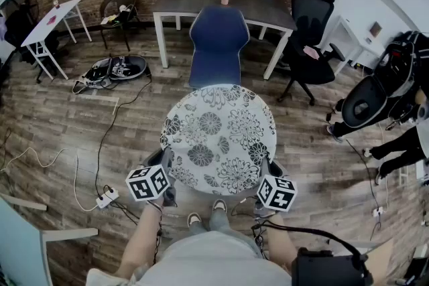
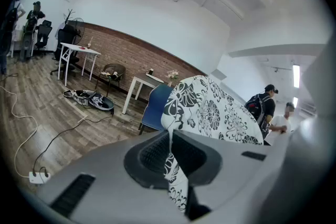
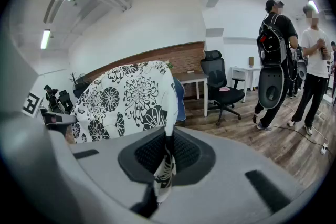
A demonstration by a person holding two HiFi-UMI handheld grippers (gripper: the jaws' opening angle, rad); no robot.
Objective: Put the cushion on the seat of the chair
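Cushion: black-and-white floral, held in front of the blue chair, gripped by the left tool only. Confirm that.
Wrong on one point: both tools grip it. The right gripper view shows the right tool shut on the edge of the cushion, as the left tool is in its own view. It is black-and-white floral and held in front of the blue chair.

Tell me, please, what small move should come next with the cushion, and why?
Probably carry the cushion forward to the blue chair. The left claw and right claw are each shut on its near edge, and it is held in the air short of the chair, so it is not yet set down.
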